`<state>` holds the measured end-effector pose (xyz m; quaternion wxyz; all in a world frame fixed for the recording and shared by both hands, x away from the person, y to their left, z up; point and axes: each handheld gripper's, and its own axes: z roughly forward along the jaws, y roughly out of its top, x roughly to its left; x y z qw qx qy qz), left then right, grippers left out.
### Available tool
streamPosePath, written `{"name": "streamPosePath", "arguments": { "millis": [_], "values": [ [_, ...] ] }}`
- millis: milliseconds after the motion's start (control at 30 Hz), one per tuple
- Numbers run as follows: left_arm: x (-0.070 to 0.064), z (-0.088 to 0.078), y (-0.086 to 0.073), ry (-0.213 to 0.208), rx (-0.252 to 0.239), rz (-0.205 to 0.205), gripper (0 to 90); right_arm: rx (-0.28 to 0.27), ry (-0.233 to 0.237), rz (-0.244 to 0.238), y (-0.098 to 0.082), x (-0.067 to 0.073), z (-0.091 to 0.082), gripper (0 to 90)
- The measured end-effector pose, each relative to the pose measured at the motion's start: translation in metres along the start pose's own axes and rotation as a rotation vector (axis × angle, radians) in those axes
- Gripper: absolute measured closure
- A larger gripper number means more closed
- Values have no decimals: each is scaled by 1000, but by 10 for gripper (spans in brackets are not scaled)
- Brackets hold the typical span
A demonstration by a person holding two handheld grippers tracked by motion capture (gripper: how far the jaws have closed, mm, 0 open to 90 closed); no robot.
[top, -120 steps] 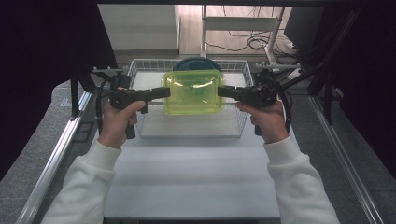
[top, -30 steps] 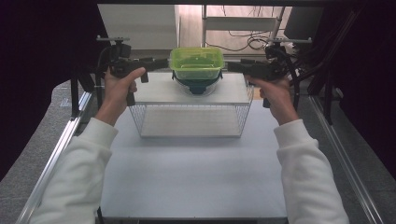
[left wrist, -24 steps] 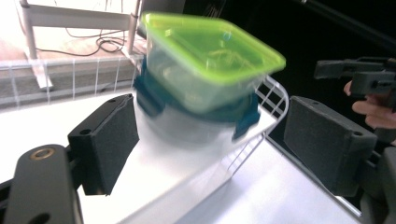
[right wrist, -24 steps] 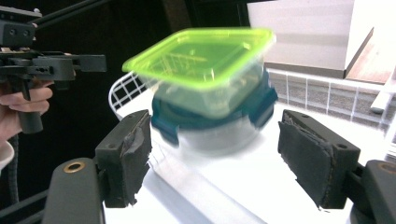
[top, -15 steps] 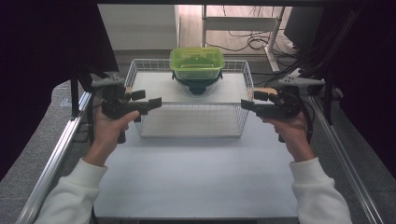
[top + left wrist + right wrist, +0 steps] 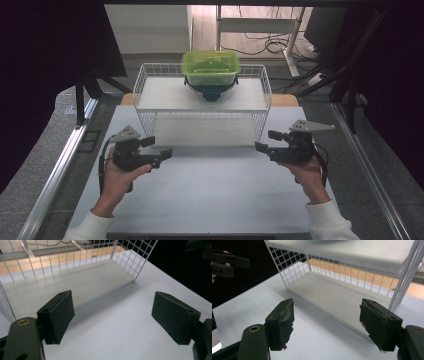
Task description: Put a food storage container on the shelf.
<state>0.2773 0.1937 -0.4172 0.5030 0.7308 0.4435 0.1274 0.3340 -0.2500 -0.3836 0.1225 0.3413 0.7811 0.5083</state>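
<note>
The white table [image 6: 210, 200] carries a white wire rack [image 6: 202, 107] along its far edge. On the rack's top shelf, at the middle of its far edge, a green lidded container [image 6: 210, 66] sits on top of a dark bowl [image 6: 210, 91]. Well apart from these, over the table's near half, the left gripper [image 6: 159, 148] hangs by the left edge and the right gripper [image 6: 266, 141] by the right edge, both pointing inward. Each gripper's jaws stand wide apart with only bare table between them, holding nothing.
</note>
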Motion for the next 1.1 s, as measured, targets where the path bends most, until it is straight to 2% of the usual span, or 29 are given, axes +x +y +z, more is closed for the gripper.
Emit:
{"name": "streamPosePath", "arguments": {
  "millis": [100,333,500,633,1100],
  "values": [
    [4,5,-17,12,27,-3,173,25,4,20,-18,0,7,272],
    [15,15,-54,53,89,-21,174,94,-14,21,-57,0,23,272],
    [21,23,-71,94,134,-18,174,155,-3,52,-82,-1,39,271],
    [24,25,-73,89,137,-35,175,184,-10,50,-87,0,47,265],
    [27,25,-75,96,131,-39,174,147,-25,48,-85,-3,40,246]
  ]
}}
